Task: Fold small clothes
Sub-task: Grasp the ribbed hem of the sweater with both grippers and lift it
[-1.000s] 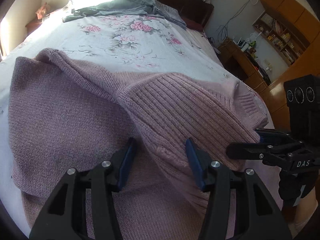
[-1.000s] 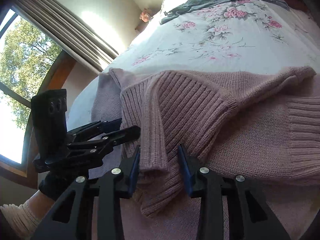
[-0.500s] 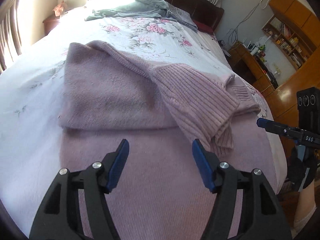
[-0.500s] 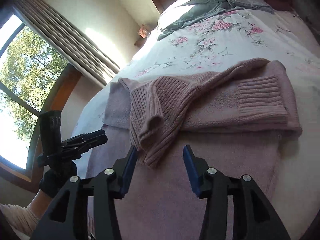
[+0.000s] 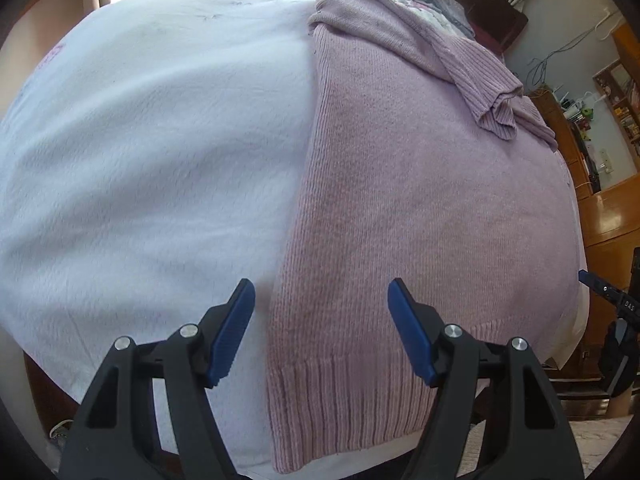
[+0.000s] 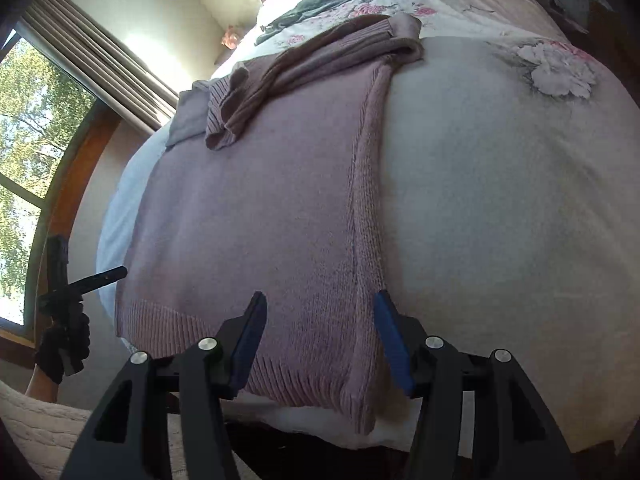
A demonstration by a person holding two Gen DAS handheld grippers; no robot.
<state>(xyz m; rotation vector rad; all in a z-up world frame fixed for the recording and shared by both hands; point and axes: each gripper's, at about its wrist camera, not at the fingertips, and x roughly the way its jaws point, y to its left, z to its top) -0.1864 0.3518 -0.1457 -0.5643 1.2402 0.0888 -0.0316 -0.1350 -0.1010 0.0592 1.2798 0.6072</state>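
Both grippers retreated; sweater (image 5: 420, 208) lies lengthwise, hem nearest

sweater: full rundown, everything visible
The sweater is a mauve-pink knit with a ribbed hem at the near bed edge. It lies flat on the white bedspread, body lengthwise. Both sleeves are folded across its far end, one ribbed cuff bunched on top. Each open gripper, left and right, sits over a hem corner; contact is unclear.
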